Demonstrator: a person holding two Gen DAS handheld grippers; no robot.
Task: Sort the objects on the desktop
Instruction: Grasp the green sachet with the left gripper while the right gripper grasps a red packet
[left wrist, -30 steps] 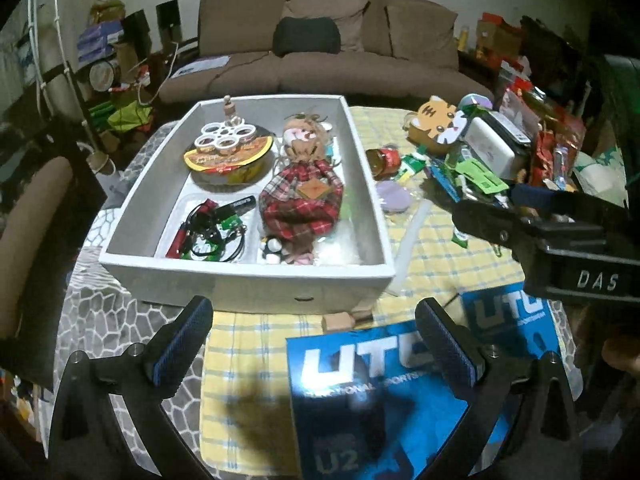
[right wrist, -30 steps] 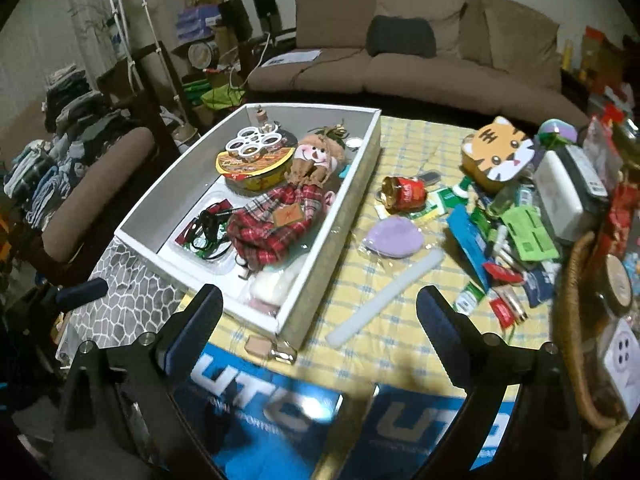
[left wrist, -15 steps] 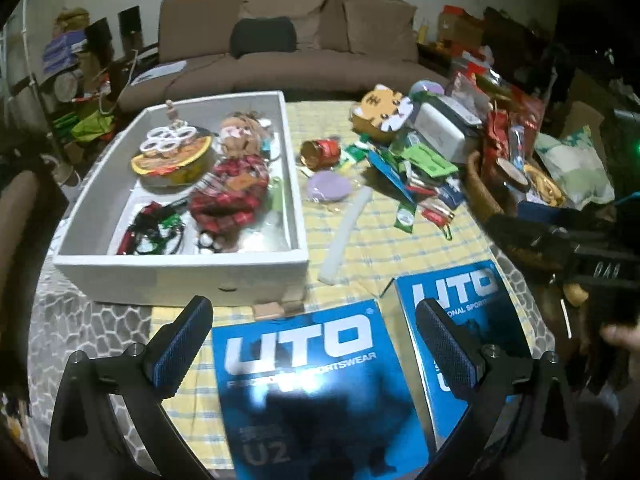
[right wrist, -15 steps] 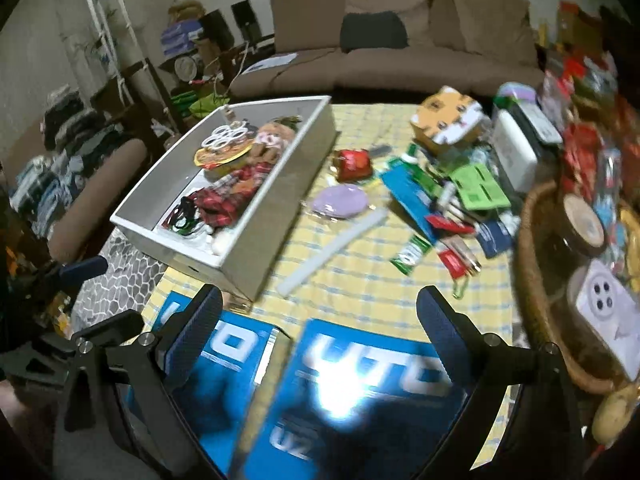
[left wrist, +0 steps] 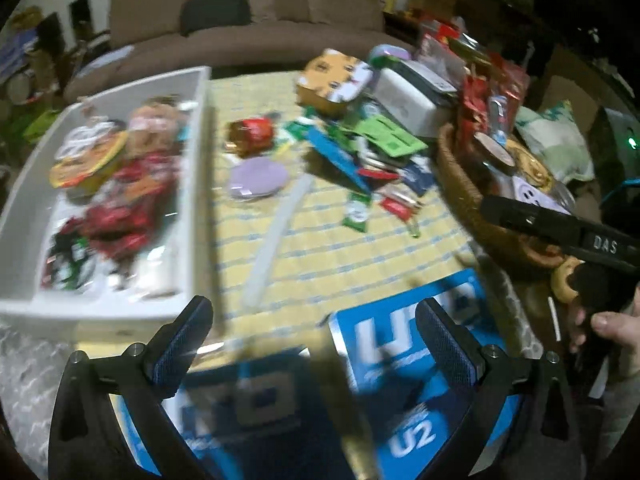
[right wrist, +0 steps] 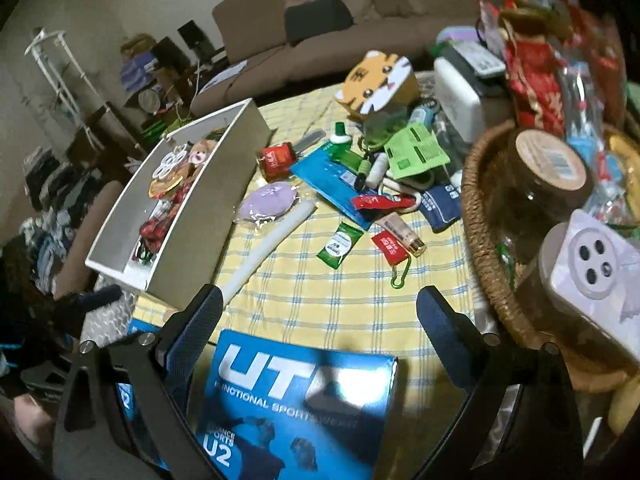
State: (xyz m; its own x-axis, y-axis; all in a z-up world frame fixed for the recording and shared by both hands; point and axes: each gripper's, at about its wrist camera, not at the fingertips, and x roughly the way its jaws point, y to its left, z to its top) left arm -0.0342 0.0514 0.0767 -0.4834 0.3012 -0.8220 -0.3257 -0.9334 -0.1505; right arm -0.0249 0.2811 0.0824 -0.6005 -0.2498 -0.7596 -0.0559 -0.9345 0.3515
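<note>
Left claw [left wrist: 310, 324]: jaws spread wide, nothing between them, hovering above two blue UTO boxes, the left one [left wrist: 244, 400] blurred, the right one [left wrist: 420, 364] sharper. Right claw [right wrist: 318, 312]: likewise wide apart and empty, poised over the nearer blue UTO box [right wrist: 300, 404], its black body [left wrist: 560, 228] visible at the right edge of the left view, gripped by a hand [left wrist: 612, 332].

Beyond the boxes, yellow checked cloth [right wrist: 340, 292] over the bench. On it, a white stick [right wrist: 268, 248] lying diagonally, touching a lilac round pouch [right wrist: 270, 202]; just behind, a red can [right wrist: 276, 160] on its side. Left of these, a white tray [right wrist: 208, 216] holding a plaid doll [left wrist: 132, 196] and a round snack lid [left wrist: 88, 162]. Right of the pouch, a heap of small things: long blue packet [right wrist: 332, 180], green sachet [right wrist: 340, 242], red sachets [right wrist: 390, 246], green carabiner [right wrist: 400, 276], tiger-face box [right wrist: 378, 80] at the back. Farther right, a wicker basket [right wrist: 480, 240] with a brown jar [right wrist: 544, 176] inside. Brown sofa [right wrist: 340, 32] behind all
</note>
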